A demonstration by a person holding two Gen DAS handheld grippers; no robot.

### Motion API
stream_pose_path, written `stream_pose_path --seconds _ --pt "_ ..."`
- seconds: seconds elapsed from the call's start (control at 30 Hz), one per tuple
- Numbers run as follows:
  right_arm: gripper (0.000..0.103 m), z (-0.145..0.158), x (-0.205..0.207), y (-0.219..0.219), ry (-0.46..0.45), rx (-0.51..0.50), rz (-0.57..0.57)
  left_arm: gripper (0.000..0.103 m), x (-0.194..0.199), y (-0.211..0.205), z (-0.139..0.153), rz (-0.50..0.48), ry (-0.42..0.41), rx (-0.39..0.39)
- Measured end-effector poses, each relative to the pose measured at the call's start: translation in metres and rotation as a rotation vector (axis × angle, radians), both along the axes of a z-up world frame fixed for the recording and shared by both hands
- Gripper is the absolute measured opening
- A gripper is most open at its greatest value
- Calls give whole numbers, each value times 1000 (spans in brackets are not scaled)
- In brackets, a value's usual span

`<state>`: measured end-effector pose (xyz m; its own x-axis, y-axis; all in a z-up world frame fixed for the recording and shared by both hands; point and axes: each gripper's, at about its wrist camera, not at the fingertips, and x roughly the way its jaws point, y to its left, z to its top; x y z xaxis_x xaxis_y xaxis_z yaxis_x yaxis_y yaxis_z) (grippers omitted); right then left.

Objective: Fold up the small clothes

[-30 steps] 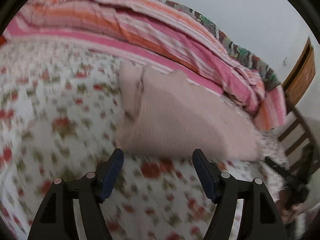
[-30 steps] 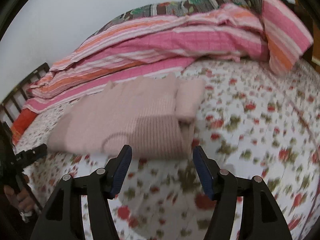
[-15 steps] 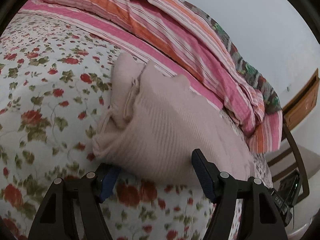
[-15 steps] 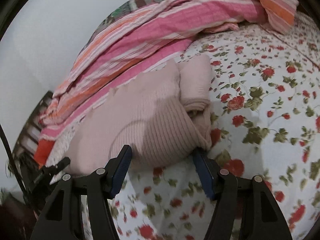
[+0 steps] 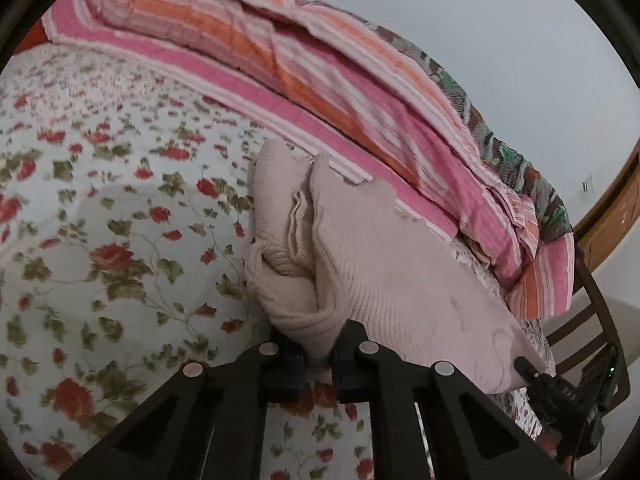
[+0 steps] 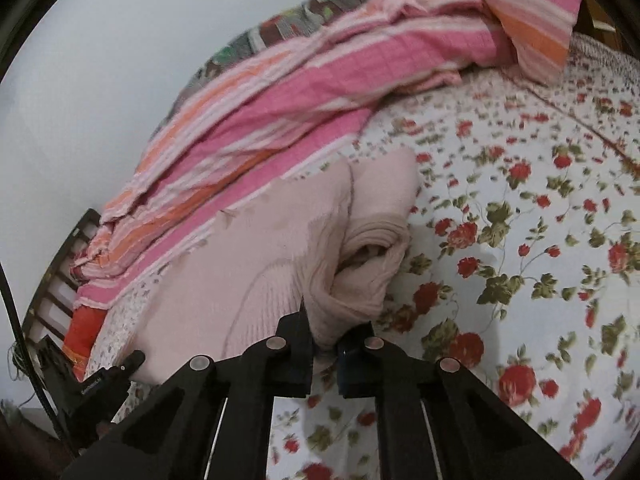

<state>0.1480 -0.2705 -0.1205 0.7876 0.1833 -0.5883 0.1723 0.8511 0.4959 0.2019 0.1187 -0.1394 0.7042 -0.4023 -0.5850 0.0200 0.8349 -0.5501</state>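
A pale pink ribbed knit garment (image 5: 384,264) lies partly folded on the floral bedsheet (image 5: 100,240). My left gripper (image 5: 320,364) is shut on its near hem corner, which bunches between the jaws. In the right wrist view the same garment (image 6: 280,248) shows with its folded sleeve (image 6: 380,216) beside it. My right gripper (image 6: 324,354) is shut on the other near hem corner. The other gripper's tip shows at each view's edge, at lower right in the left wrist view (image 5: 560,396) and at lower left in the right wrist view (image 6: 100,384).
A pink and orange striped blanket (image 5: 320,72) is heaped along the far side of the bed, just behind the garment, and also shows in the right wrist view (image 6: 320,92). A wooden bed frame (image 5: 608,208) rises at the right. The wall (image 5: 500,20) is behind.
Both grippers moved forward onto the garment's near hem and shut on its two corners. The hem now bunches up between the jaws.
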Motion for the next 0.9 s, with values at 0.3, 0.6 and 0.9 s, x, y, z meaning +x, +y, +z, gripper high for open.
stream_pose_path --seconds 0.3,0.6,0.9 --pt "8 9 -48 4 4 -12 35 9 -50 11 7 -28 -4 -24" --pt "19 13 -115 9 29 -101 102 19 -115 19 4 -69 -8 5" --pt "45 21 -144 -11 -87 -217 53 59 -116 49 23 -2 -32 -2"
